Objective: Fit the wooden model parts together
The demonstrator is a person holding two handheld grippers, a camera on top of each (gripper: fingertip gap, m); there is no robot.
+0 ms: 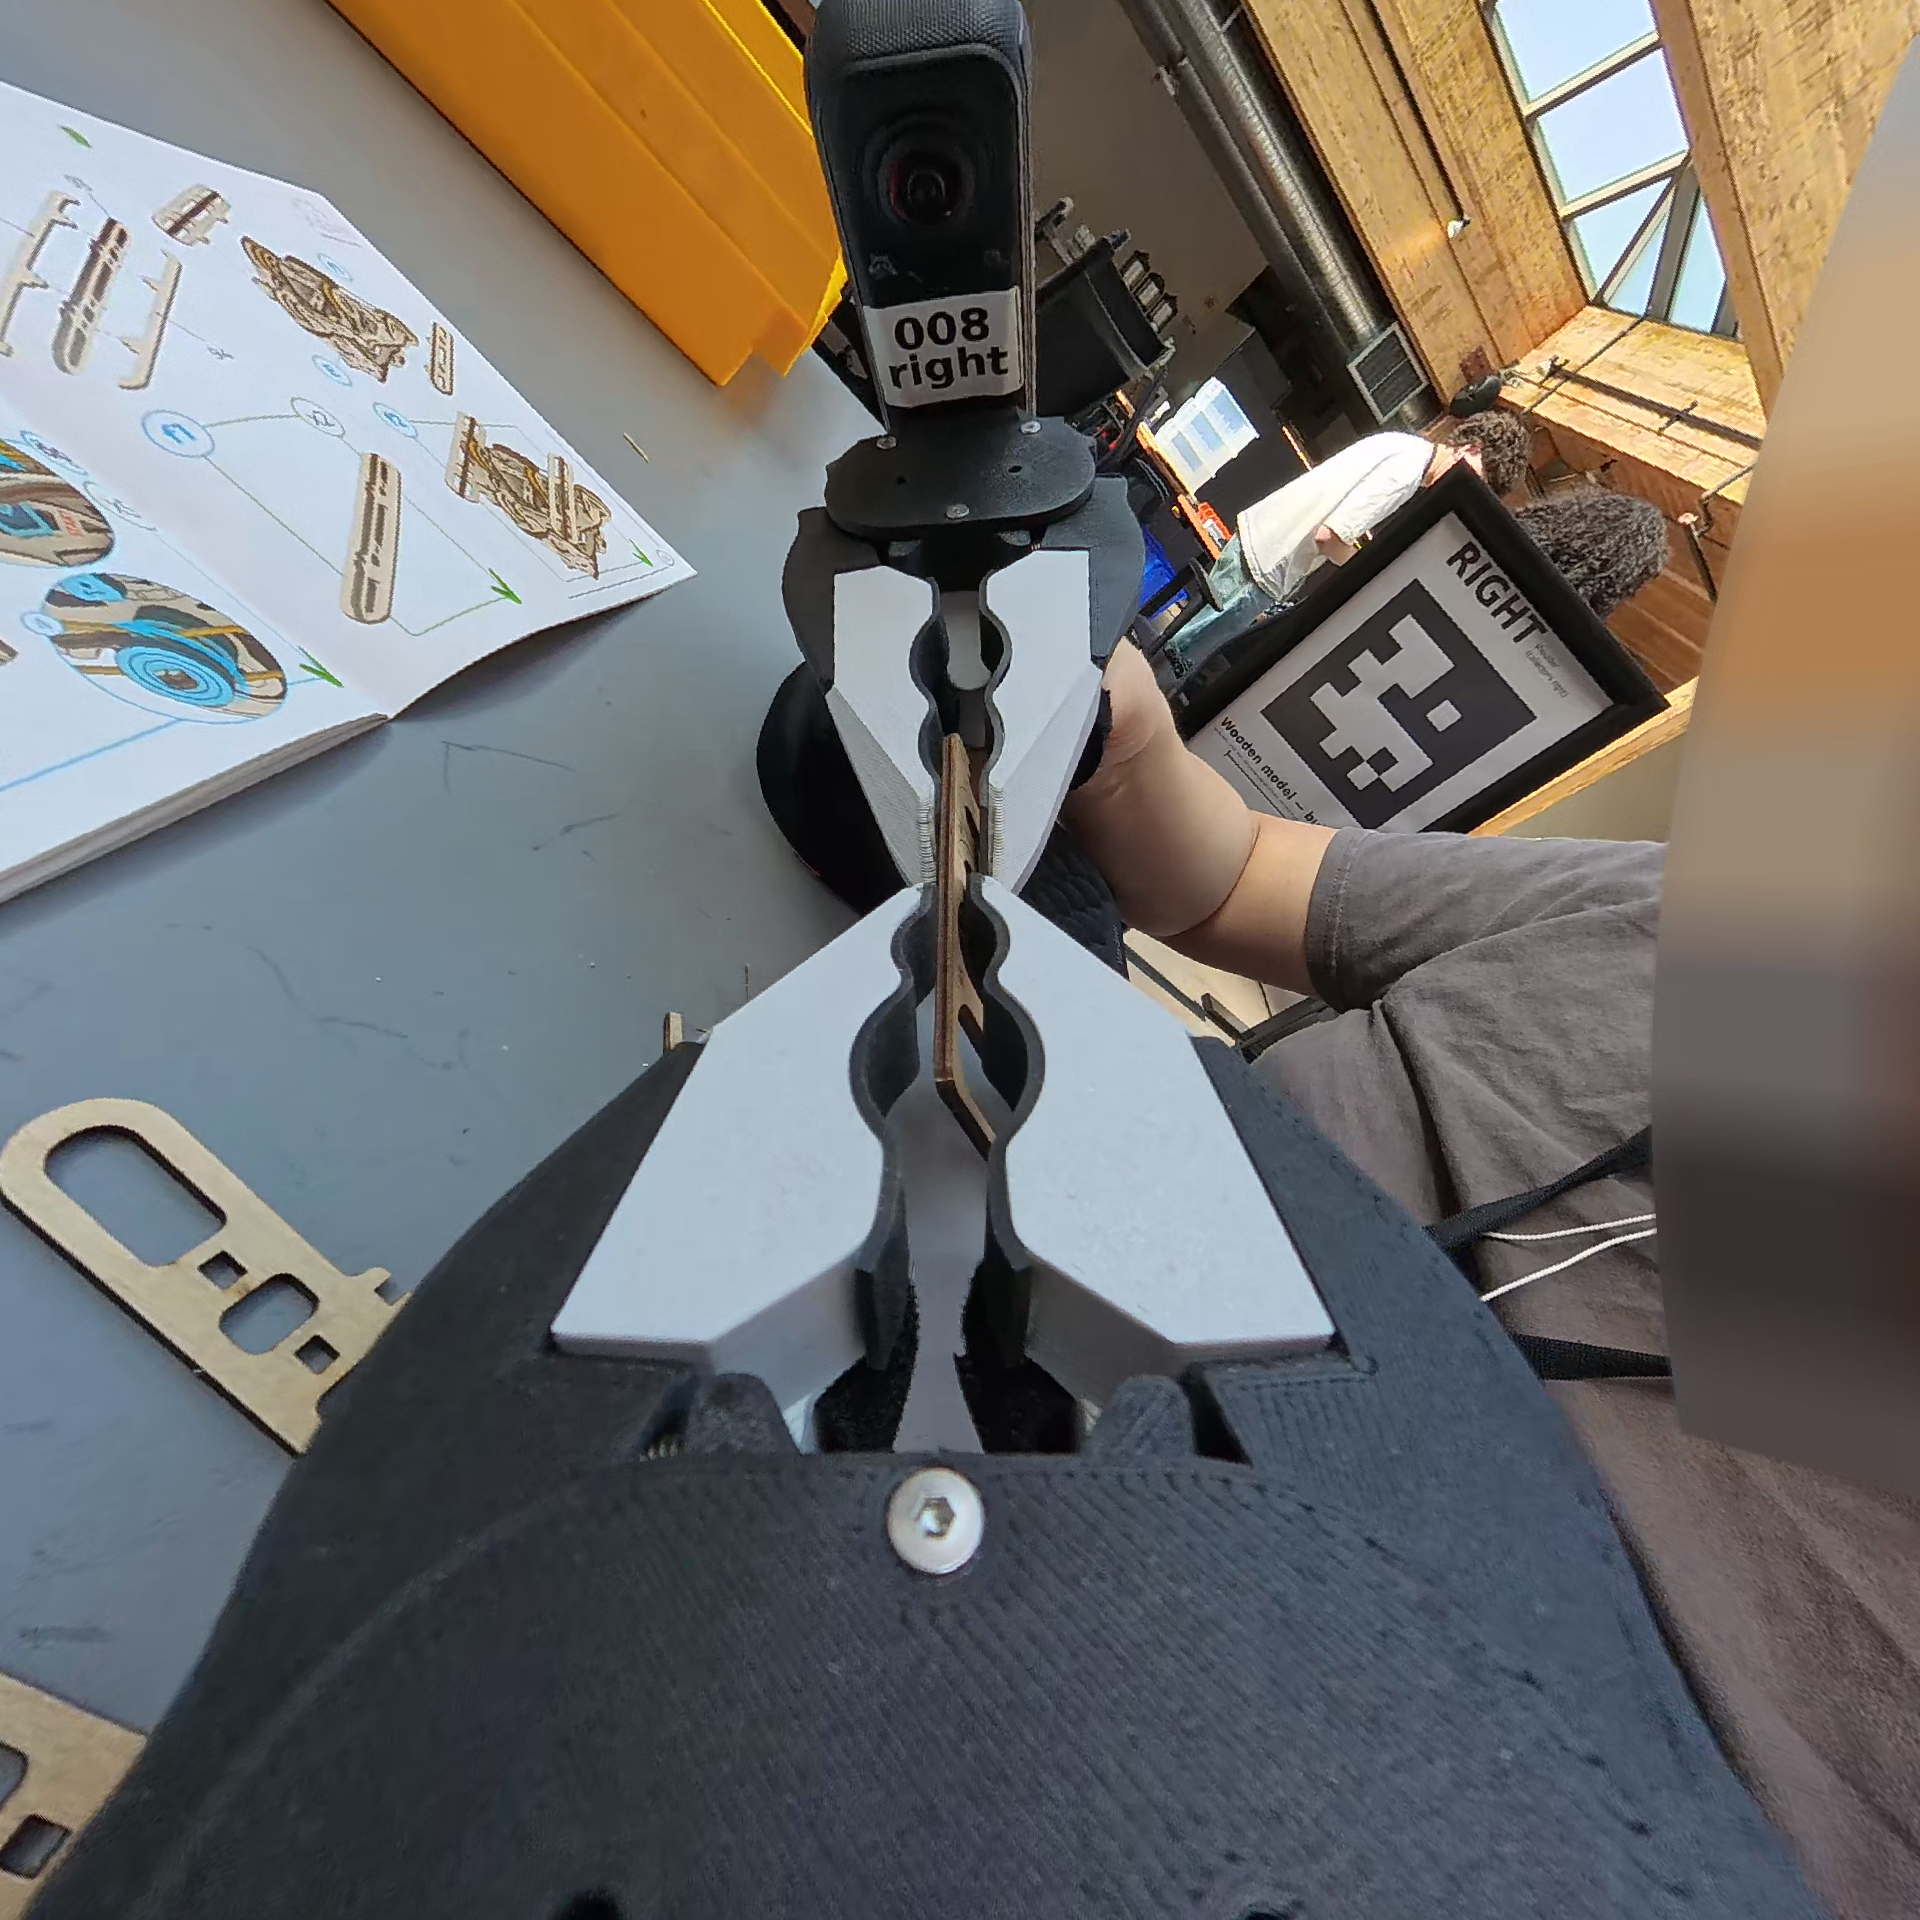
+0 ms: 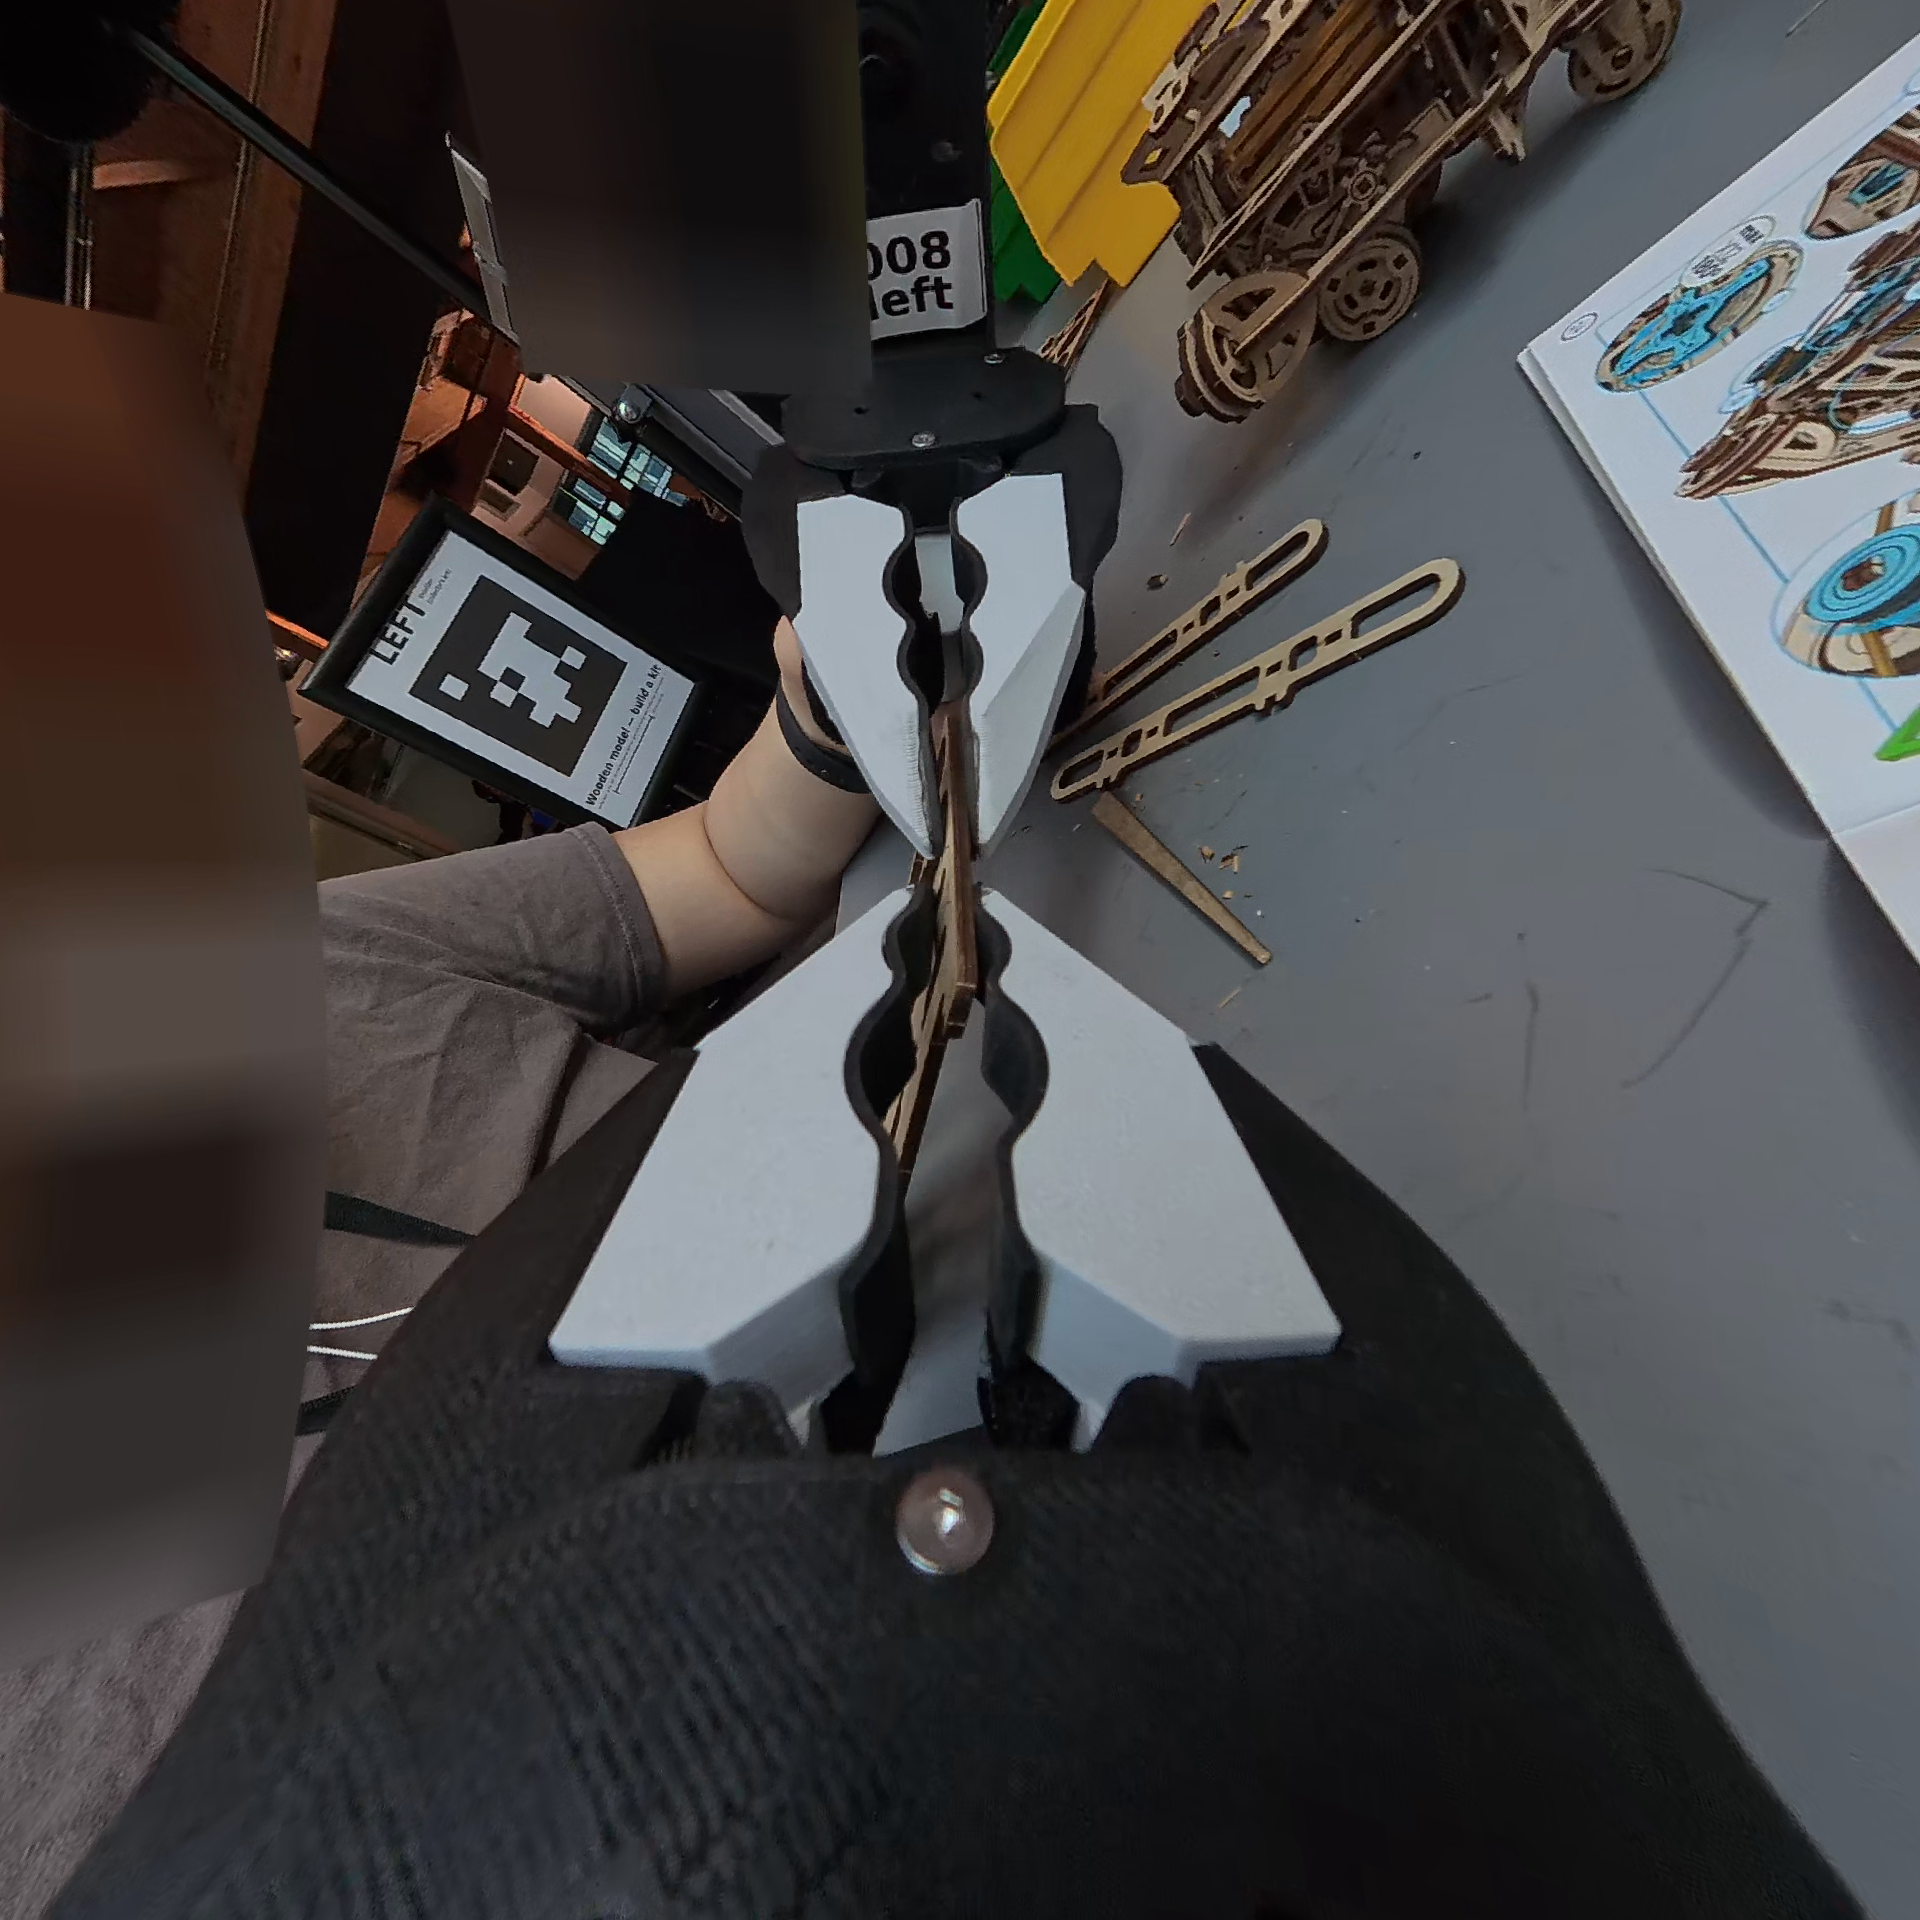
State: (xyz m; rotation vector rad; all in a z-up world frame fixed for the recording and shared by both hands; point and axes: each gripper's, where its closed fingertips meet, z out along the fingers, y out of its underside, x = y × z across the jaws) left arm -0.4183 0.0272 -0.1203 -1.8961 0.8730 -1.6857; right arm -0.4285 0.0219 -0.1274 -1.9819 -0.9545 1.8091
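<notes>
A thin slotted wooden strip (image 1: pixel 951 997) is held edge-on above the grey table (image 1: pixel 468 935), between both grippers, which face each other tip to tip. My left gripper (image 1: pixel 958 906) is shut on one end. My right gripper (image 1: pixel 958 847) is shut on the other end. In the right wrist view the strip (image 2: pixel 940 1023) runs from my right gripper (image 2: pixel 948 906) into the left gripper (image 2: pixel 951 831). I cannot tell whether it is one piece or two pressed together. Bare forearms show behind each gripper.
An open instruction booklet (image 1: pixel 260 468) and a yellow bin (image 1: pixel 644 156) lie beyond. Flat wooden parts (image 1: pixel 197 1257) lie at the left. The right wrist view shows a built wooden vehicle (image 2: pixel 1330 177), two slotted strips (image 2: pixel 1278 665), a thin wedge (image 2: pixel 1184 883) and a framed marker sign (image 2: pixel 520 675). The built wooden vehicle (image 2: pixel 1330 177) is about 20 cm from both grippers' fingertips.
</notes>
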